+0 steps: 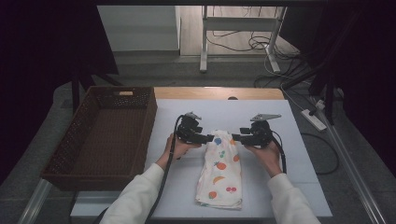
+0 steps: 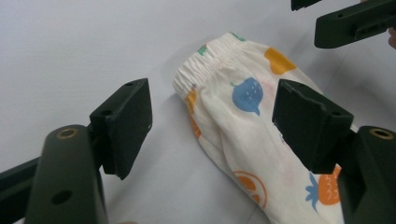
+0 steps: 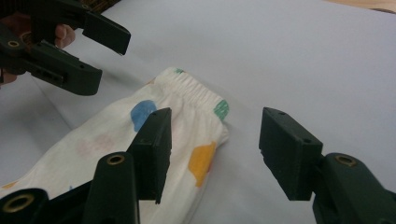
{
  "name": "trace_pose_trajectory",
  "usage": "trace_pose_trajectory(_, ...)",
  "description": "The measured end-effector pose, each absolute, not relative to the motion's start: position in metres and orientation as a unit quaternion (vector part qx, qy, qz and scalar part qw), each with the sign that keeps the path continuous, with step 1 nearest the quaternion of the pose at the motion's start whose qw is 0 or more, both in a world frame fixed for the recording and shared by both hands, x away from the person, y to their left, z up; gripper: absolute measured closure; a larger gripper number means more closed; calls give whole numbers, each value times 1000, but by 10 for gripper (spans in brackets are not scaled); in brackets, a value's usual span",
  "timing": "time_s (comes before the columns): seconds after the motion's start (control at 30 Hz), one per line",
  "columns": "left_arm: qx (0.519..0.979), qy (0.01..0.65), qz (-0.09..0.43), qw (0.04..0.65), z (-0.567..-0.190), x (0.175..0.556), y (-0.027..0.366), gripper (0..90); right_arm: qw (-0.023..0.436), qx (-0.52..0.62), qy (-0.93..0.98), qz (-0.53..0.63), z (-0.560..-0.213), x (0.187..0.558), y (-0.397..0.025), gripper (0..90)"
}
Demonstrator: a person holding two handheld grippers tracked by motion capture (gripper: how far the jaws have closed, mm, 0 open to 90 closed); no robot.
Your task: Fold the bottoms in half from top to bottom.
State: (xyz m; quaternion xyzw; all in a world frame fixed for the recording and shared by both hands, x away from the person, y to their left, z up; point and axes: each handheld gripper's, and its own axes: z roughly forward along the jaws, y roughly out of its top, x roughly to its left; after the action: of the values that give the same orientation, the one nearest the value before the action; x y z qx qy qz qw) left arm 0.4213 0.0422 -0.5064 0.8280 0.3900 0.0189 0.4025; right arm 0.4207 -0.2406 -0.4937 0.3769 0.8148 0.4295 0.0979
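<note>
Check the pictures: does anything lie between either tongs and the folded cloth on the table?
Nothing visible does. The left tongs and right tongs are open at the elastic end of the cloth, one on each side, with only bare table around it. The basket sits off to the left.

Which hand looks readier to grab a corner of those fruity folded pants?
Probably the right gripper: its open jaws straddle the folded pants' waistband corner. The left gripper's open jaws also frame the waistband, slightly farther back.
</note>
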Motion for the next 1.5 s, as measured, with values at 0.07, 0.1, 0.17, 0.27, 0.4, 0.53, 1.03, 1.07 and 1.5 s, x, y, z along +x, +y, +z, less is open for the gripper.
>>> trace_pose_trajectory(0.07,829,391,20,399,-508,423,40,275,95,381,817,422,-496,424,-239,428)
trace_pose_trajectory(0.1,830,392,21,396,-509,425,39,275,91,383,817,421,-497,425,-239,428)
trace_pose_trajectory(0.17,829,396,20,394,-511,428,37,276,90,384,818,418,-499,428,-237,428)
trace_pose_trajectory(0.27,830,400,18,390,-514,432,37,278,89,385,822,409,-503,433,-232,427)
trace_pose_trajectory(0.4,829,403,15,386,-519,437,37,285,83,385,829,397,-511,439,-226,423)
trace_pose_trajectory(0.53,833,397,13,384,-522,439,32,289,77,383,836,385,-517,442,-222,416)
trace_pose_trajectory(1.03,847,389,1,363,-532,443,24,321,65,380,846,367,-526,451,-212,413)
trace_pose_trajectory(1.07,847,388,1,362,-533,443,23,327,65,380,847,367,-526,451,-212,419)
trace_pose_trajectory(1.5,856,375,-3,356,-534,438,18,643,36,379,846,373,-528,451,-212,691)
